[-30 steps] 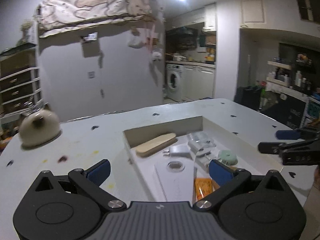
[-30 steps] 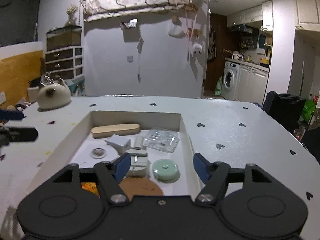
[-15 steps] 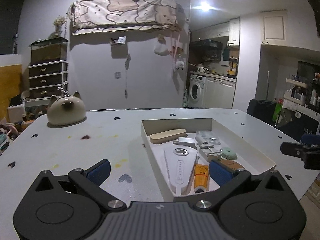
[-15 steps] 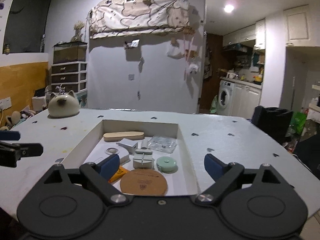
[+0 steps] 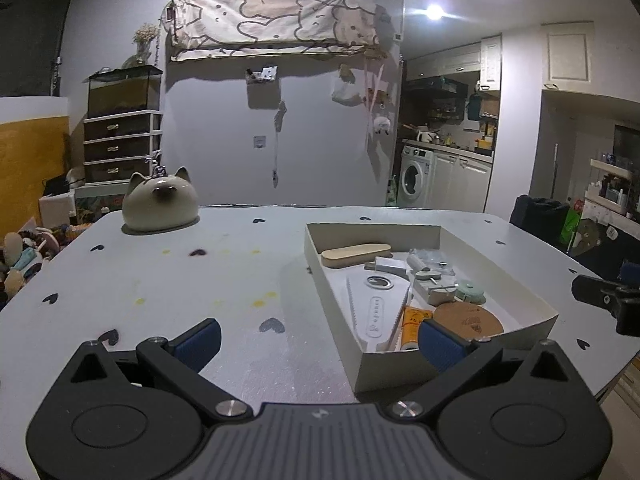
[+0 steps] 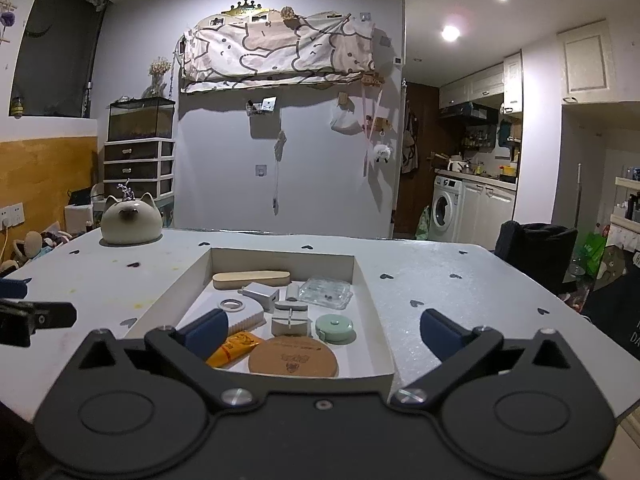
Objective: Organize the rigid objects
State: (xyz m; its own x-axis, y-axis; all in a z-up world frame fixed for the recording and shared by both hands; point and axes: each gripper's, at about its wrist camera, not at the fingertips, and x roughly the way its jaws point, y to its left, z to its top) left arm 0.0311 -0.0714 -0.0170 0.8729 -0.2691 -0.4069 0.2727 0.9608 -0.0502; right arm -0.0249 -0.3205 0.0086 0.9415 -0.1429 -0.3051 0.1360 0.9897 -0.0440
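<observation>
A white cardboard tray (image 6: 172,300) on the table holds several small things: a wooden case (image 6: 251,279), a white charger (image 6: 260,294), a clear plastic pack (image 6: 326,292), a mint tape measure (image 6: 334,327), a cork coaster (image 6: 292,358) and an orange tube (image 6: 234,348). My right gripper (image 6: 322,334) hovers short of the tray's near wall, its jaws opening wide with nothing between them. My left gripper (image 5: 320,344) is open and empty over bare table, left of the tray (image 5: 320,276). A white serrated triangle (image 5: 376,308) lies along the tray's left side.
A cat-shaped ceramic pot (image 5: 160,204) sits at the table's far left. The heart-patterned table (image 5: 224,280) has yellow and dark stains. A black chair (image 6: 536,252) stands past the right edge. Drawers and a wall lie beyond.
Both grippers have drawn back from over the tray toward the near edge of the table, and the tray now looks smaller. The right gripper's jaws have spread wider.
</observation>
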